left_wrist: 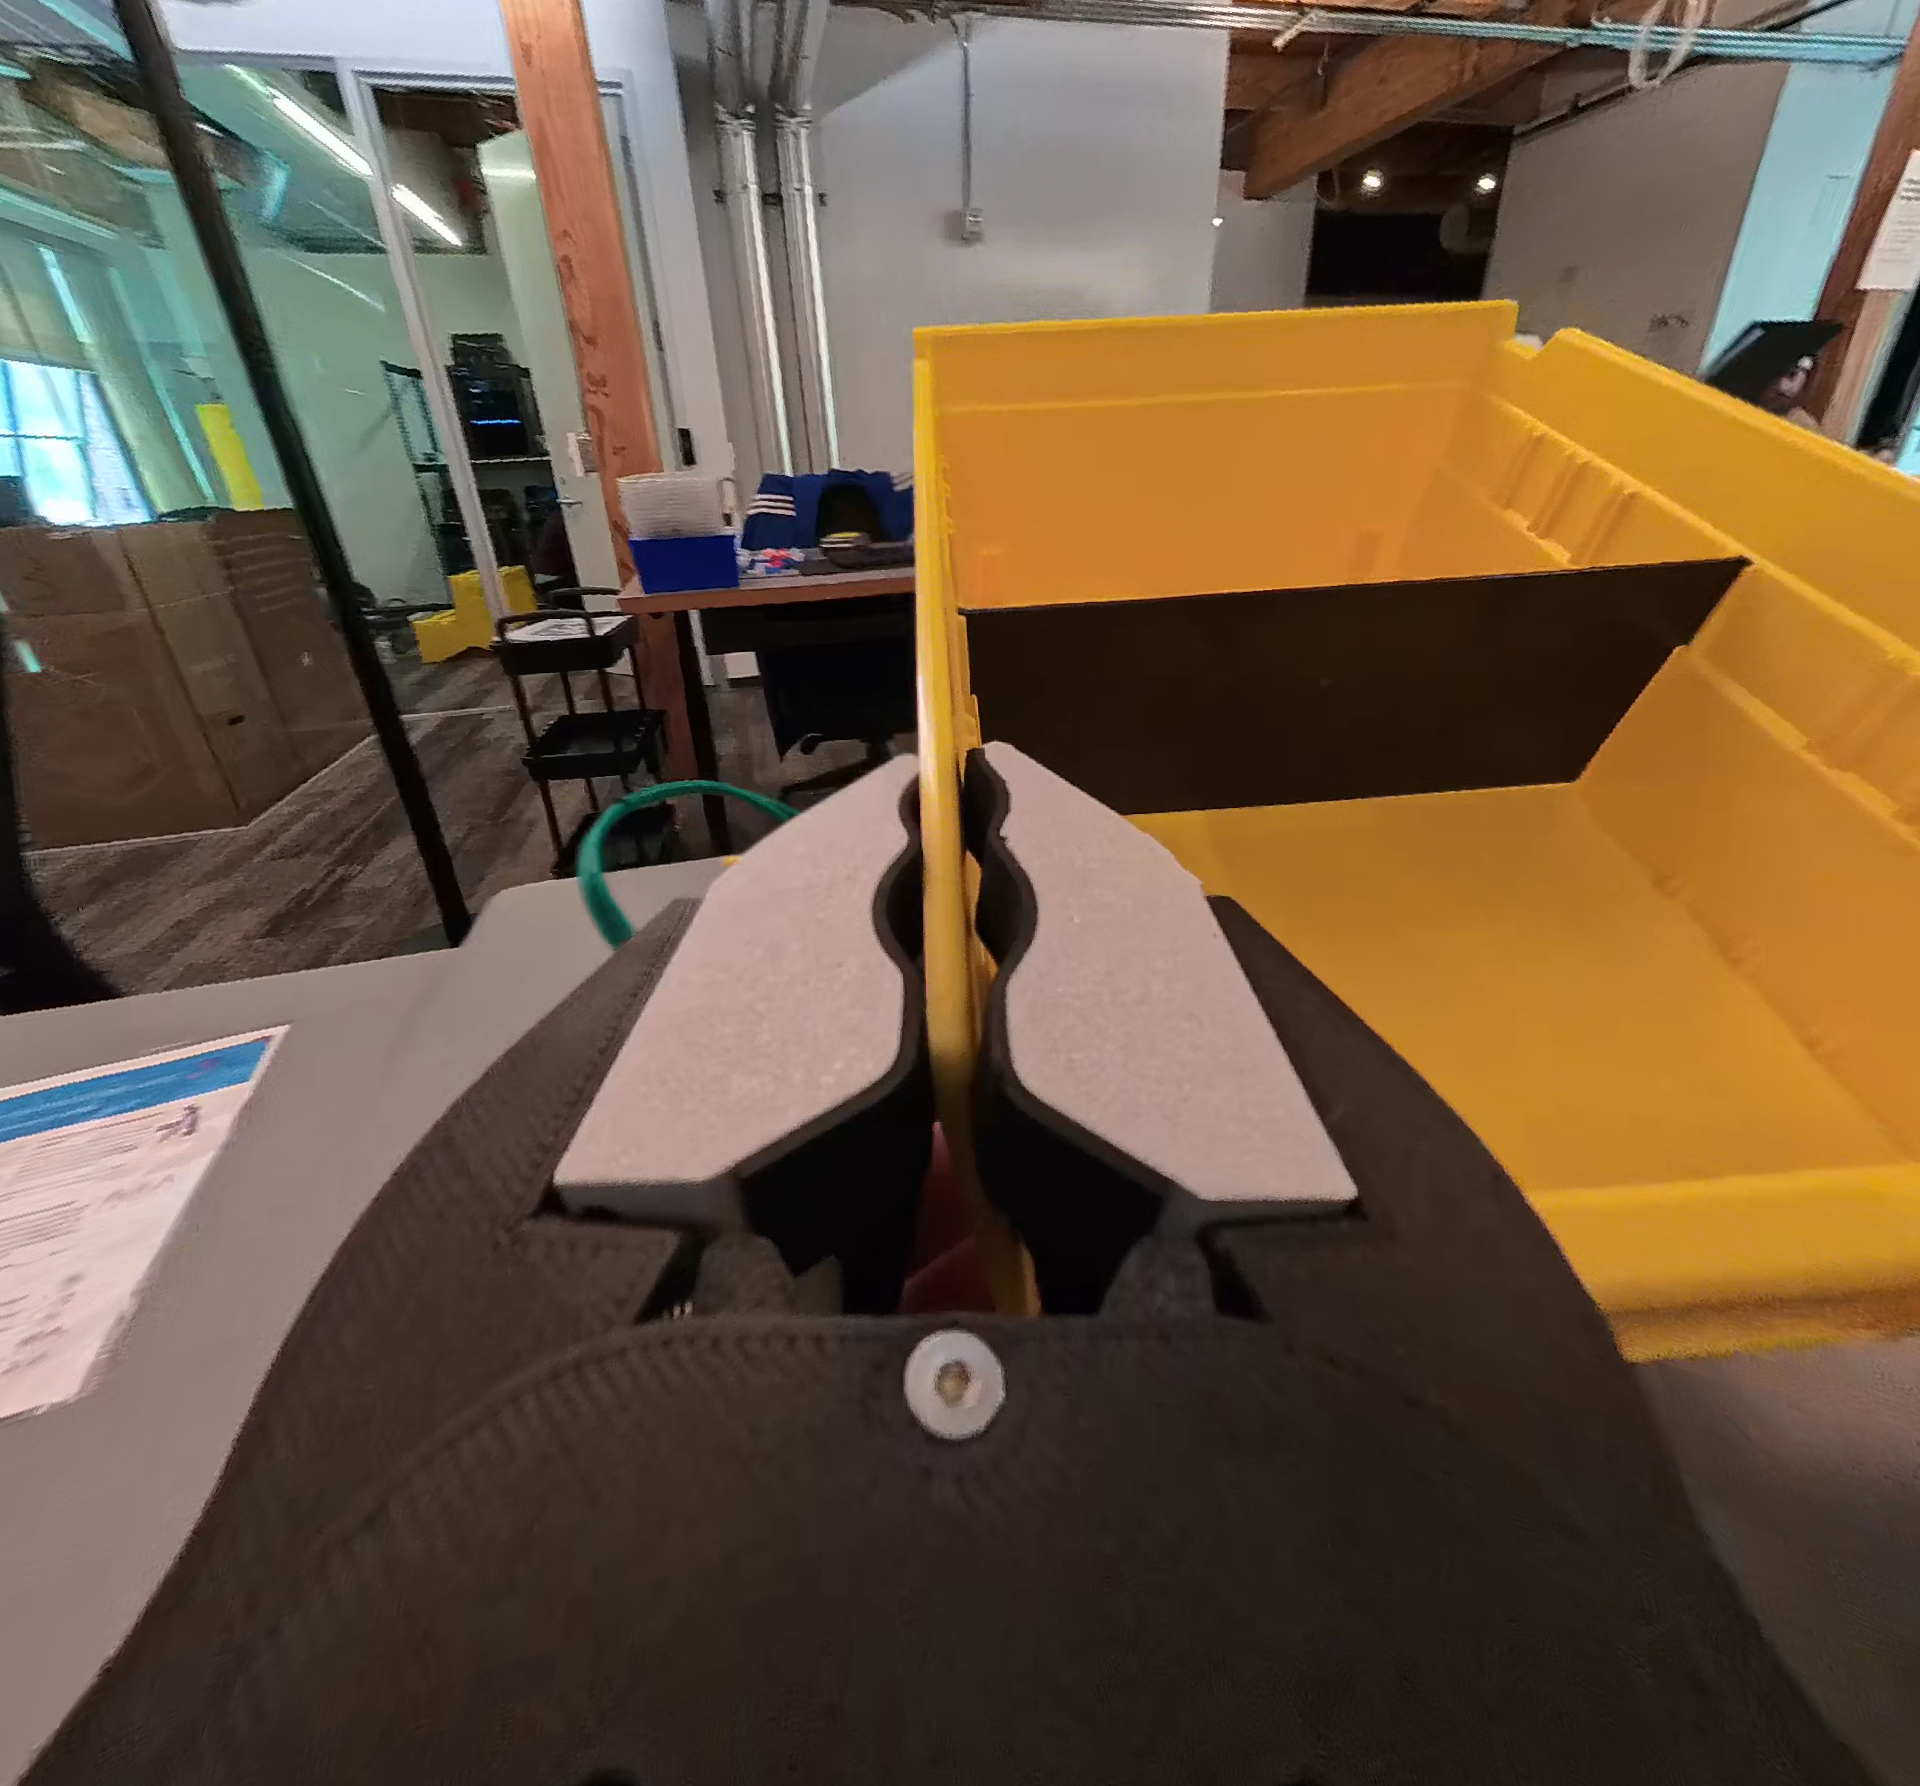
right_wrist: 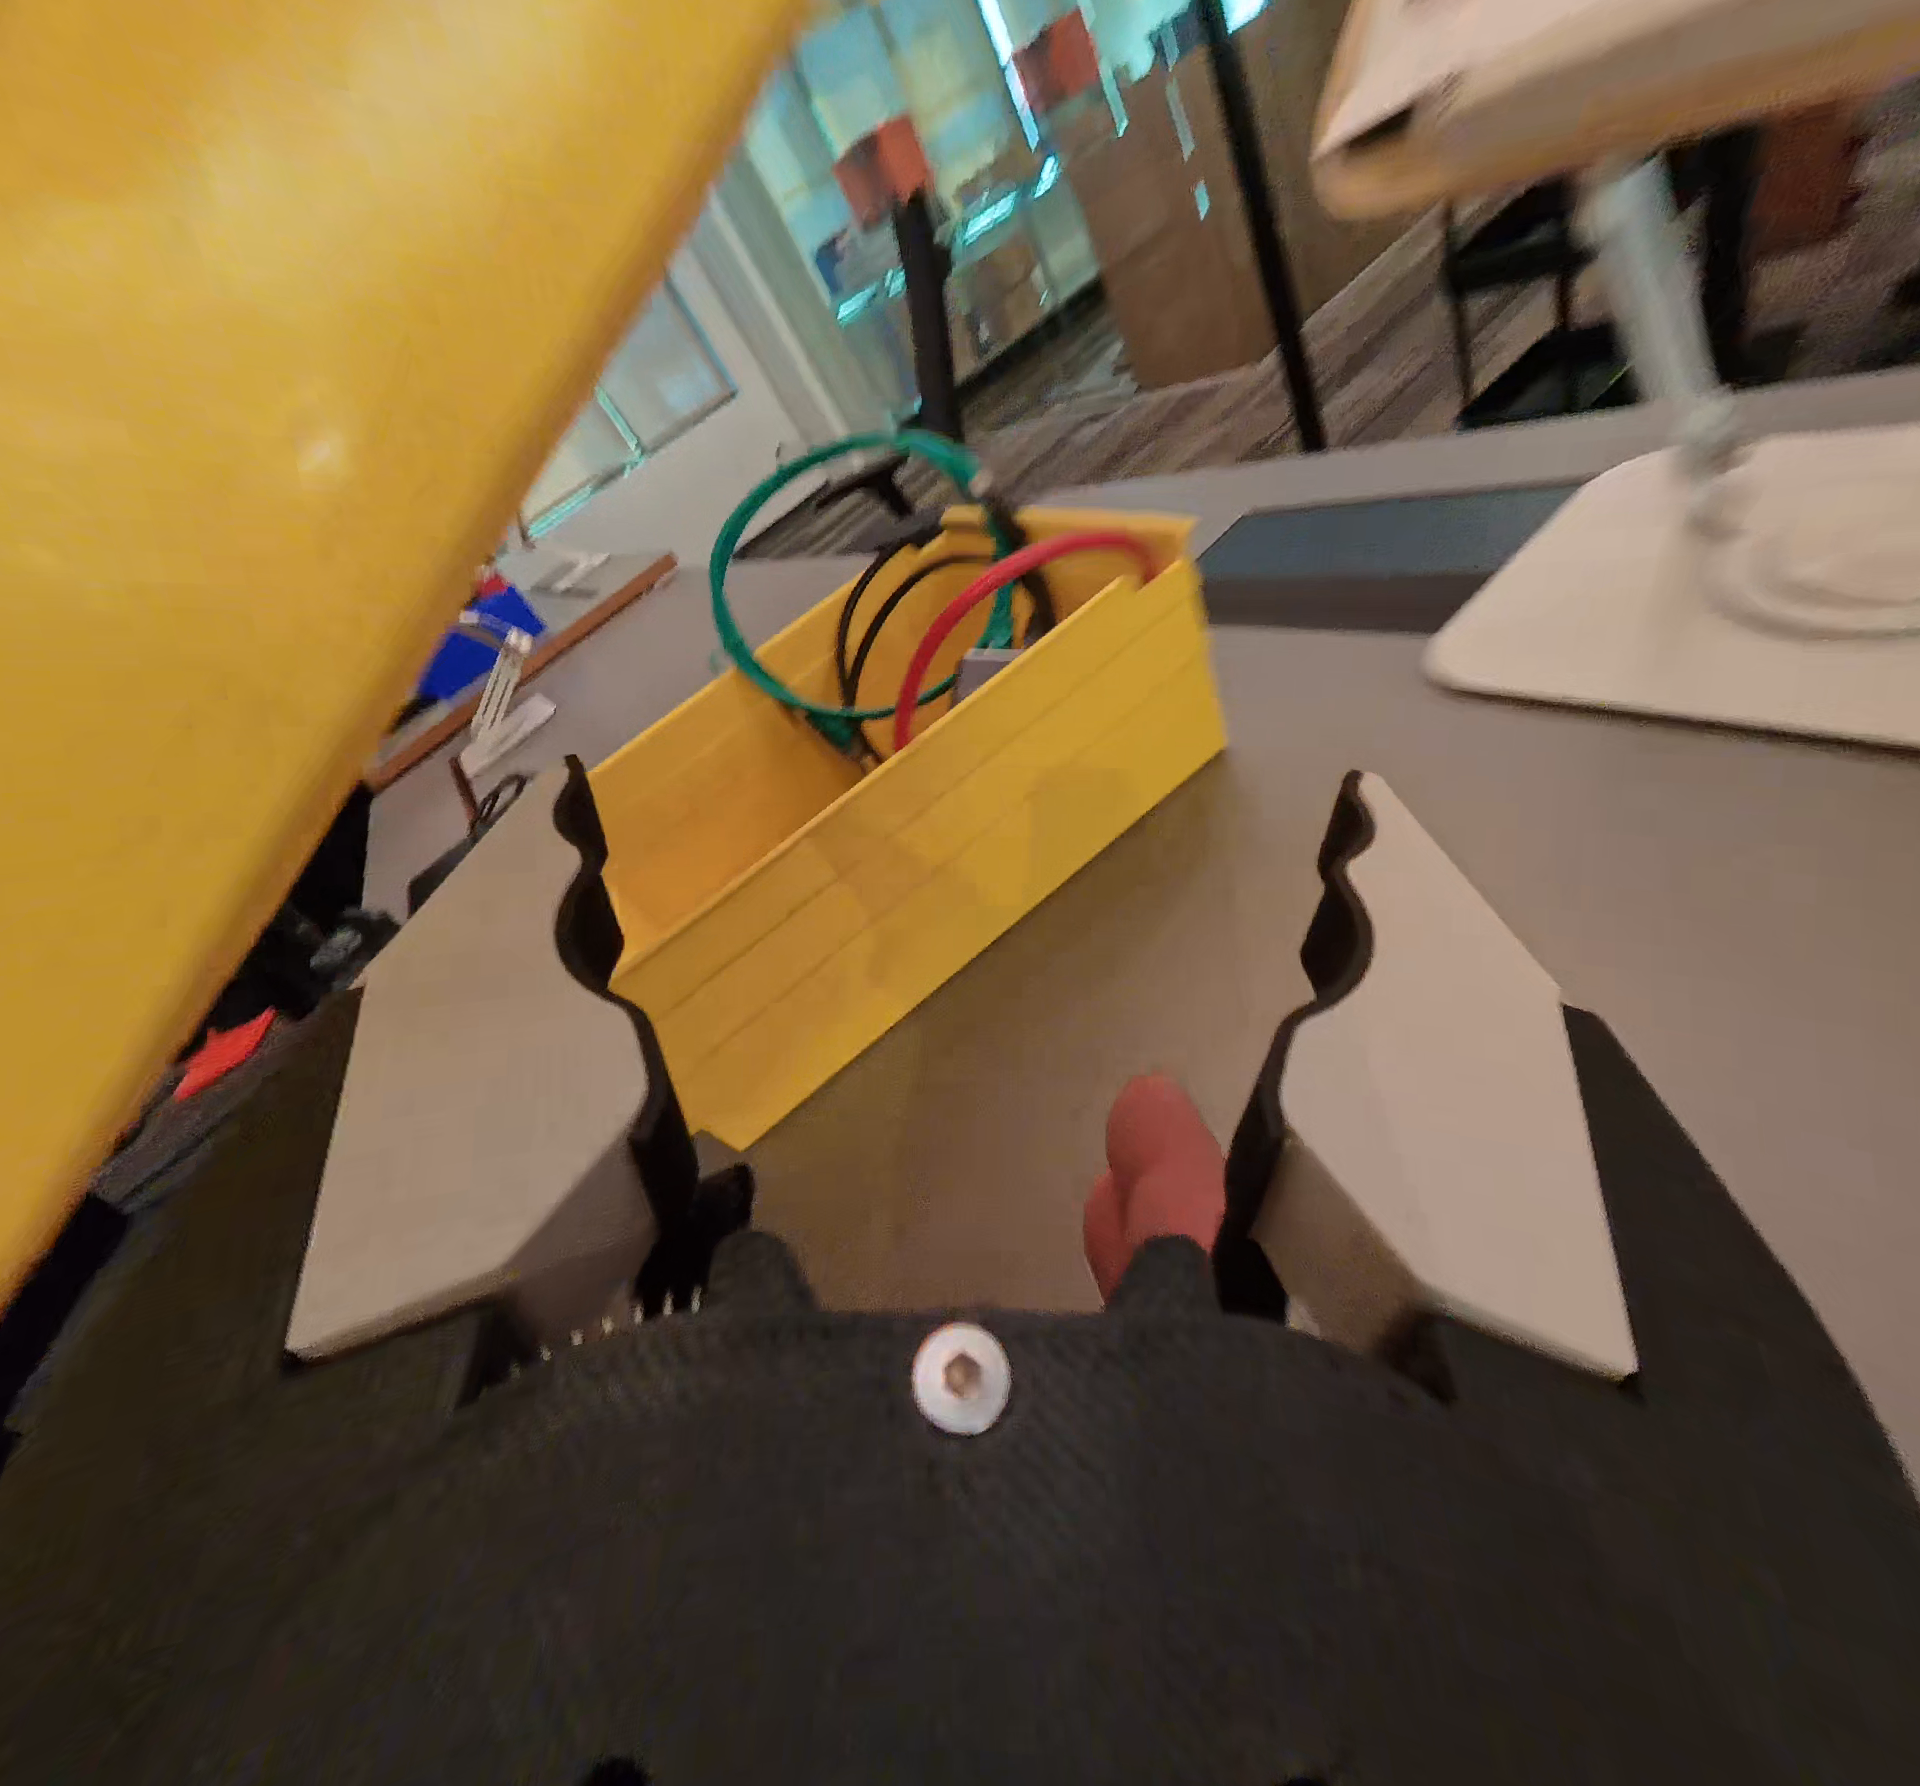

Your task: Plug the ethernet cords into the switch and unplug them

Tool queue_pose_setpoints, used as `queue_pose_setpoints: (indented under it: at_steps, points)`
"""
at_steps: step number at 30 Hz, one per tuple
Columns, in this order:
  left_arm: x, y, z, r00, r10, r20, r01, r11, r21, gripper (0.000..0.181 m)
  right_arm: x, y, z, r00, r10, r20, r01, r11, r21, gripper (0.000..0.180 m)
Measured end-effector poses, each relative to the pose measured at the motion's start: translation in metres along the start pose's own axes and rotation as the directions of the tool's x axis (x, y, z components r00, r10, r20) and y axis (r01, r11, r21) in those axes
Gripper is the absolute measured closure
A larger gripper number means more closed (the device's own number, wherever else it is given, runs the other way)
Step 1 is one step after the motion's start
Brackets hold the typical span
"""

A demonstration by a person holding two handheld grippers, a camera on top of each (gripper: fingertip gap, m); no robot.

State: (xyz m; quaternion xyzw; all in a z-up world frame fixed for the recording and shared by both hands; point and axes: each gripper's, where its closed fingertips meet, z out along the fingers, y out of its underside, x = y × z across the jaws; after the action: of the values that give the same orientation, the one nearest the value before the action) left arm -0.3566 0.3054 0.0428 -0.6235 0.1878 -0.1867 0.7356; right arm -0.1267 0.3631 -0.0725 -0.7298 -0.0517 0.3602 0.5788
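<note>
Switch unseen inside small bin [right_wrist: 914, 863]

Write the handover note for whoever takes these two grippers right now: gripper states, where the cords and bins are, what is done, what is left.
Left gripper: shut on the side wall of the large yellow bin, which holds a black divider and otherwise looks empty.
Right gripper: open, holding nothing, above the grey table.
Green cord, red cord and black cords sit coiled in the small yellow bin ahead of the right gripper.
Switch: cannot make it out for certain.
Done: no plugging visible.
Left: plug the cords in, then unplug them.
</note>
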Motion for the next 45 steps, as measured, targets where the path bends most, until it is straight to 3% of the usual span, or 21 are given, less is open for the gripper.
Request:
queue_pose_setpoints:
  at_steps: [4, 6, 12, 16, 22, 26, 33, 42, 45]
  points:
    - [0.054, 0.02, 0.026, 0.995, -0.032, -0.094, 0.028, 0.998, -0.05, 0.178, 0.034, -0.056, -0.083, 0.998, 0.019, -0.06, -0.008, 0.984, 0.177, 0.062]
    - [0.086, 0.032, 0.038, 0.987, -0.044, -0.152, 0.032, 0.996, -0.08, 0.178, 0.046, -0.071, -0.124, 0.995, 0.003, -0.095, 0.019, 0.974, 0.228, 0.078]
    - [0.174, 0.062, 0.069, 0.953, -0.055, -0.299, 0.004, 0.986, -0.166, 0.178, 0.071, -0.081, -0.221, 0.985, 0.059, -0.16, -0.006, 0.949, 0.314, 0.074]
    - [0.226, 0.086, 0.086, 0.924, -0.147, -0.353, 0.068, 0.972, -0.226, 0.177, 0.069, -0.081, -0.268, 0.983, 0.121, -0.136, -0.055, 0.911, 0.409, 0.062]
    - [0.288, 0.118, 0.102, 0.882, -0.151, -0.446, 0.013, 0.954, -0.298, 0.178, 0.081, -0.091, -0.324, 0.974, 0.205, -0.093, -0.119, 0.82, 0.56, 0.055]
    - [0.321, 0.135, 0.111, 0.868, -0.174, -0.466, 0.015, 0.945, -0.326, 0.177, 0.103, -0.095, -0.349, 0.958, 0.279, -0.064, -0.183, 0.768, 0.614, 0.057]
    - [0.365, 0.157, 0.126, 0.845, -0.17, -0.507, -0.023, 0.936, -0.352, 0.171, 0.125, -0.088, -0.352, 0.959, 0.169, -0.228, -0.034, 0.866, 0.499, 0.051]
    - [0.428, 0.154, 0.123, 0.766, -0.226, -0.602, -0.003, 0.935, -0.355, 0.14, 0.178, -0.087, -0.363, 0.933, 0.135, -0.333, 0.0, 0.927, 0.374, 0.052]
    - [0.446, 0.152, 0.122, 0.725, -0.324, -0.608, 0.081, 0.916, -0.393, 0.131, 0.192, -0.09, -0.368, 0.932, 0.099, -0.348, 0.026, 0.941, 0.339, 0.053]
